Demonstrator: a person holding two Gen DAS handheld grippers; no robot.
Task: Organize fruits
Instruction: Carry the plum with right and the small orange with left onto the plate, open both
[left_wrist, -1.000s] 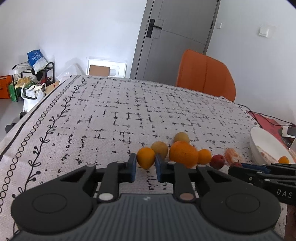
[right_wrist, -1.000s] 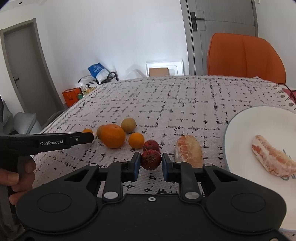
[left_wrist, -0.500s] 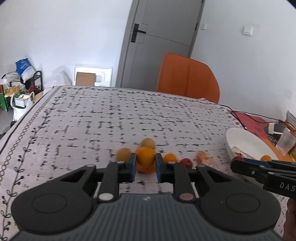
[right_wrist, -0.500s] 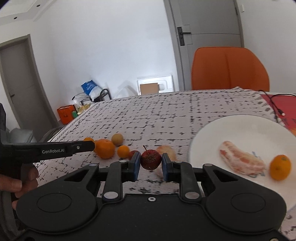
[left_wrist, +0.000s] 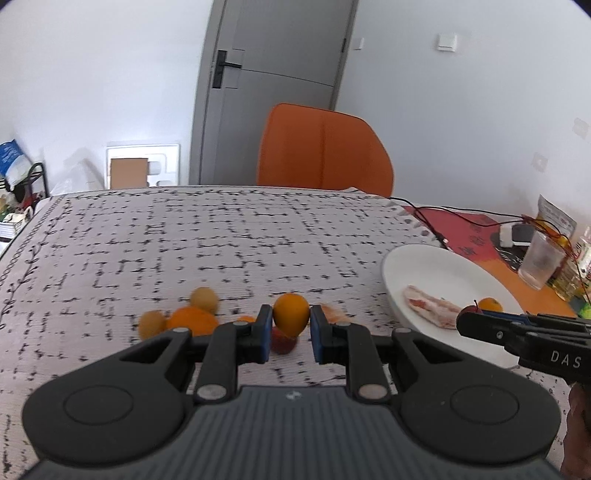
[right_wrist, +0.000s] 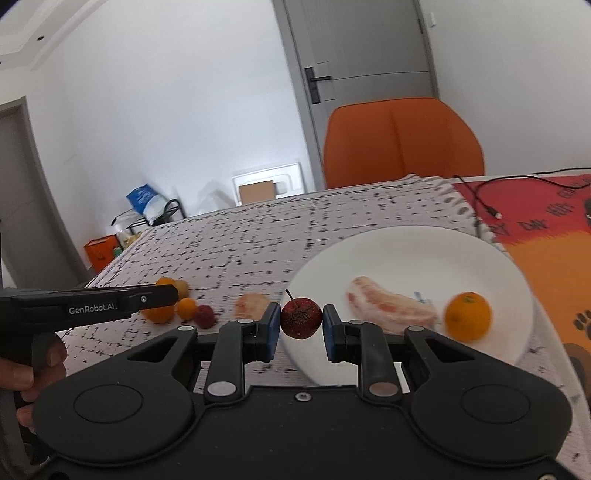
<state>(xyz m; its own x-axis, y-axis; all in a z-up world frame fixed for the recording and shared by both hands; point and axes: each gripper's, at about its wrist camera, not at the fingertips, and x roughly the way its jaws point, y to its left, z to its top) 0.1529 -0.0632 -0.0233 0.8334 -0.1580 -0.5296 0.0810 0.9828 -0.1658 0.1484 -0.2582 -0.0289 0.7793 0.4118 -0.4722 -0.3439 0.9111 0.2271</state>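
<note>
My left gripper (left_wrist: 291, 332) is shut on a small orange (left_wrist: 291, 313) and holds it above the patterned tablecloth, left of the white plate (left_wrist: 436, 266). My right gripper (right_wrist: 301, 332) is shut on a small red fruit with a stem (right_wrist: 301, 318), held over the near left edge of the plate (right_wrist: 406, 251). On the plate lie a peeled pomelo segment (right_wrist: 391, 312) and a small orange (right_wrist: 468, 315). Loose fruits stay on the cloth: a large orange (left_wrist: 194, 320), two tan round fruits (left_wrist: 204, 300), a red fruit (left_wrist: 283, 342) and a pomelo piece (right_wrist: 252, 305).
An orange chair (left_wrist: 323, 147) stands at the table's far edge. A red mat with black cables (left_wrist: 461, 229), a plastic cup (left_wrist: 540, 263) and bottles lie right of the plate. A grey door (left_wrist: 269, 88) is behind.
Both grippers lifted their fruits and moved right toward the plate. The right gripper with the red fruit now hangs over the plate's edge; the left one has left the fruit row behind.
</note>
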